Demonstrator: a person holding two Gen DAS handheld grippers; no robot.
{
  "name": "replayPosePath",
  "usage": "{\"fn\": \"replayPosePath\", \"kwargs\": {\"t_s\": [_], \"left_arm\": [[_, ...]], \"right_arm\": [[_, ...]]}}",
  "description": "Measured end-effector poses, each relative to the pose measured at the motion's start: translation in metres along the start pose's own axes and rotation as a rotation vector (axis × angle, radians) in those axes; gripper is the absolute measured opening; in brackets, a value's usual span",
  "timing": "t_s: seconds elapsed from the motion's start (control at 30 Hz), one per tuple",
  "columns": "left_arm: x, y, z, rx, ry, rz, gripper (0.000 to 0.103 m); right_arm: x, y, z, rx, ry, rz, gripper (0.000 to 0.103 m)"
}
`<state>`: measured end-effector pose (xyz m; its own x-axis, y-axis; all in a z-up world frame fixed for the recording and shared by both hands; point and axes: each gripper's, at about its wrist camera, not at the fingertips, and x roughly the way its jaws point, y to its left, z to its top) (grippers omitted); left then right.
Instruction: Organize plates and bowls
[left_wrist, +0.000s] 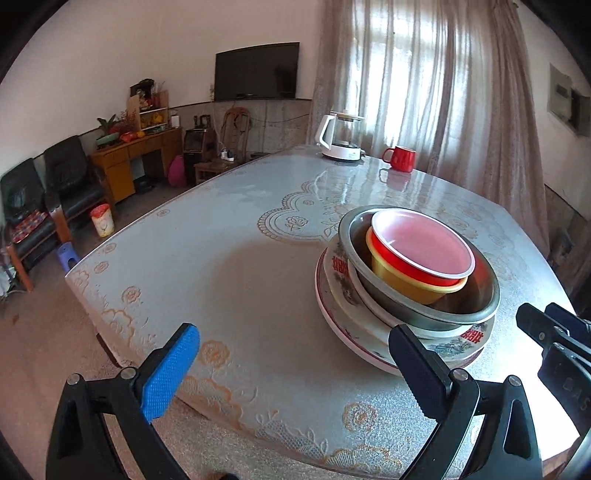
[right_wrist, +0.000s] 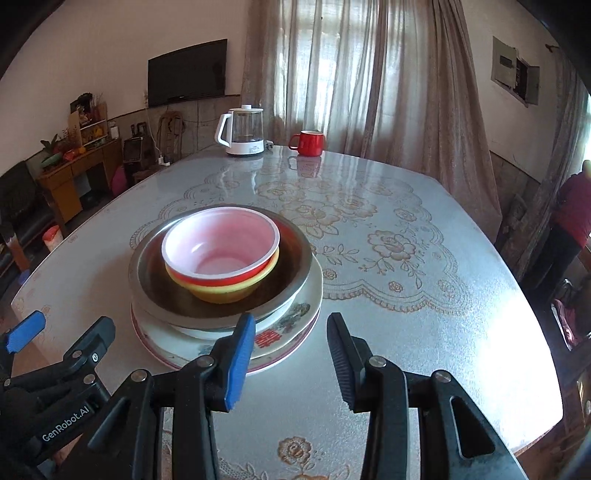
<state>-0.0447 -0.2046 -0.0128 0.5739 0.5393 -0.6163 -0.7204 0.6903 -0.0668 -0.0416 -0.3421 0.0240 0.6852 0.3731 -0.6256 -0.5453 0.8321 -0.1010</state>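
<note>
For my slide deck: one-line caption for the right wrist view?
Red bowl nested in yellow bowl, steel basin and plates, stacked on table.

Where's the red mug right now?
The red mug stands at the table's far edge before the curtain, just right of the white kettle in both views, well beyond the stacked dishes.
</note>
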Motion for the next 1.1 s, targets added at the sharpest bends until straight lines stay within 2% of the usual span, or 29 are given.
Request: {"fn": "replayPosePath", "kwargs": {"t_s": [0.23,0.37,0.73,1.1], "left_arm": [[-0.013,-0.026,-0.006,-0.033,-0.038,0.059,0.103],[-0.013,-0.033,-0.005,-0.053,-0.031,0.056,0.103],[-0.016,-0.053,-0.001,-0.019,-0.053,0.093,0.103],[-0.015,-0.059,0.003,0.001,-0.060,0.084,0.103]], "right_arm": [[0.001,-0.022,0.010,-0.057,-0.037,0.104,0.040],[0.007,-0.024,0.006,-0.088,-0.021,0.149,0.040],[0.021,-0.037,0.006,-0.092,-0.021,0.168,0.040],[0.026,-0.039,0.007,-0.091,-0.017,0.188,0.040]]}}
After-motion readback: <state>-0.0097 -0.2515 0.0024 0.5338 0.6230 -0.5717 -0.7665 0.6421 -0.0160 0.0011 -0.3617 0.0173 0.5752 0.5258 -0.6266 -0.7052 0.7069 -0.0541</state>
